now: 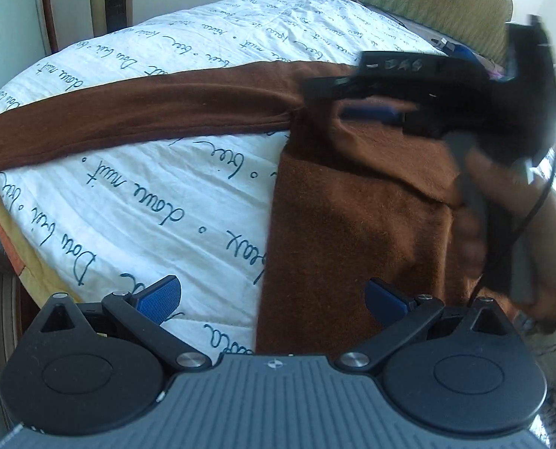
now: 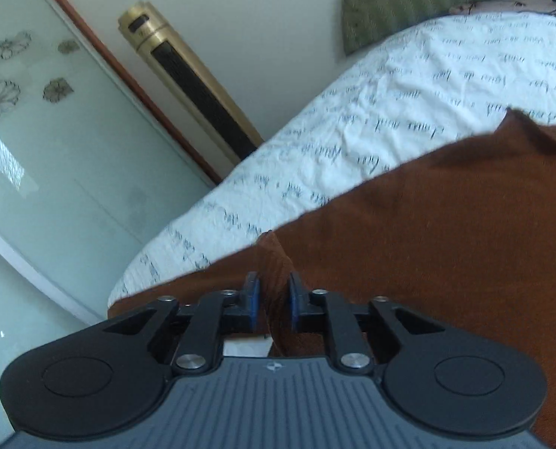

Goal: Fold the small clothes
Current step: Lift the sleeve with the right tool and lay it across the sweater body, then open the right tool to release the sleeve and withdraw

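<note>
Two handheld grippers work over a bed (image 1: pixel 135 194) whose white quilted cover (image 2: pixel 409 112) is printed all over with dark cursive script; it reads upside down from the left wrist, and no word can be made out with confidence. White characters on the right gripper's black body are too blurred to read. A brown garment (image 1: pixel 352 217) lies spread on the cover, one long sleeve (image 1: pixel 128 112) stretched toward the bed's left edge. The left gripper (image 1: pixel 274 295) hovers above the garment's near edge, its blue pads (image 1: pixel 161 295) wide apart and gripping nothing. The right gripper (image 2: pixel 272 295), seen also from the left wrist with a hand (image 1: pixel 510 202) around its handle, has its pads partly apart; a raised fold of brown fabric (image 2: pixel 274 262) stands between them, and whether they press it cannot be told. Behind the bed: a pale wall, a green padded headboard (image 2: pixel 427 3), a gold tower fan (image 2: pixel 188 78), and a frosted glass panel (image 2: pixel 53 112) with flower outlines.
</note>
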Demonstrator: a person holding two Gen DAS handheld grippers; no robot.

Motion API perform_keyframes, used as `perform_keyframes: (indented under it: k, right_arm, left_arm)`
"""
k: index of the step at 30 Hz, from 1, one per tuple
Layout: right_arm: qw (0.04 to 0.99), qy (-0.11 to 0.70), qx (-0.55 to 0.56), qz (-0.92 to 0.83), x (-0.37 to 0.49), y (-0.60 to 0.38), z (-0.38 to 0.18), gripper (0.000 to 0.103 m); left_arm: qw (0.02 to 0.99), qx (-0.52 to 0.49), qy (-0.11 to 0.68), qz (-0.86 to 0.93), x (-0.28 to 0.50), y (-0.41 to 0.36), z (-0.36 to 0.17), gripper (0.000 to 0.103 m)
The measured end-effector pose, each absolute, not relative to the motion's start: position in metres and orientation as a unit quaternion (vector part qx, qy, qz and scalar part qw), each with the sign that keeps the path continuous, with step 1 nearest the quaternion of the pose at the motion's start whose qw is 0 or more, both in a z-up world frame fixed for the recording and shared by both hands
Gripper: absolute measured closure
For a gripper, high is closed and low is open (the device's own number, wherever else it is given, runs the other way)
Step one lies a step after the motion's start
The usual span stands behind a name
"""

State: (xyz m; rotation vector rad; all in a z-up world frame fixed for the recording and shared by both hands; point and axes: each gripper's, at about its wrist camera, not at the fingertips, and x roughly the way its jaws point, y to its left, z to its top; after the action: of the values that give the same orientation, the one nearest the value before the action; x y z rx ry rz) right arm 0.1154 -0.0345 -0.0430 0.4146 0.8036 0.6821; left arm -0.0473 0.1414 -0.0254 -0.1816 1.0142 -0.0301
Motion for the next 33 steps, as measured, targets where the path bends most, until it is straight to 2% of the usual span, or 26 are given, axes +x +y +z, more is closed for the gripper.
perform_keyframes:
  k: [1, 4, 9, 12, 14, 15, 16, 17, 19, 22, 24, 26, 29, 33]
  right_arm:
    - [0.838, 0.401, 0.173, 0.327, 0.114, -0.025, -0.053, 0.0]
    - [0.844, 0.388, 0.134, 0.345, 0.095, -0.024, -0.053, 0.0]
    - [0.862, 0.321, 0.19, 0.343, 0.074, -0.101, -0.01, 0.0]
    - [0.899, 0.281, 0.176, 0.287, 0.058, -0.164, 0.001, 0.0]
    - [0.943, 0.272, 0.119, 0.149, 0.046, -0.226, -0.011, 0.0]
    - [0.943, 0.272, 0.119, 0.149, 0.046, -0.226, -0.011, 0.0]
    - [0.947, 0.284, 0.109, 0.105, 0.047, -0.248, -0.021, 0.003]
    - [0.944, 0.293, 0.12, 0.094, 0.048, -0.266, -0.029, 0.011]
    - [0.934, 0.306, 0.146, 0.112, 0.05, -0.29, -0.046, 0.015]
    - [0.929, 0.316, 0.141, 0.128, 0.054, -0.295, -0.066, 0.015]
    - [0.928, 0.339, 0.1, 0.12, 0.058, -0.289, -0.079, 0.015]
    - [0.924, 0.369, 0.054, 0.081, 0.063, -0.285, -0.095, 0.014]
    - [0.927, 0.364, 0.037, 0.079, 0.059, -0.278, -0.089, 0.014]
    - [0.942, 0.321, 0.035, 0.097, 0.044, -0.262, -0.063, 0.012]
  left_arm:
    - [0.87, -0.084, 0.486, -0.014, -0.046, 0.139, -0.025, 0.0]
    - [0.869, -0.078, 0.489, -0.011, -0.042, 0.135, -0.026, 0.0]
    - [0.873, -0.075, 0.482, -0.011, -0.031, 0.132, -0.021, 0.0]
    - [0.88, -0.079, 0.468, -0.01, -0.015, 0.131, -0.016, 0.0]
    - [0.889, -0.084, 0.449, -0.016, 0.005, 0.129, -0.013, 0.0]
    - [0.894, -0.085, 0.44, -0.019, 0.017, 0.126, -0.012, 0.0]
    - [0.897, -0.088, 0.433, -0.026, 0.03, 0.123, -0.012, 0.0]
    - [0.898, -0.09, 0.429, -0.032, 0.043, 0.119, -0.013, 0.0]
    - [0.901, -0.088, 0.421, -0.048, 0.068, 0.109, -0.017, 0.0]
    - [0.896, -0.09, 0.431, -0.058, 0.101, 0.095, -0.034, 0.0]
    - [0.881, -0.075, 0.466, -0.047, 0.12, 0.09, -0.058, 0.0]
    - [0.892, -0.044, 0.448, -0.049, 0.118, 0.083, -0.063, 0.0]
    - [0.885, -0.013, 0.463, -0.045, 0.11, 0.076, -0.06, 0.0]
    - [0.891, -0.073, 0.442, -0.07, 0.094, 0.088, -0.046, 0.0]
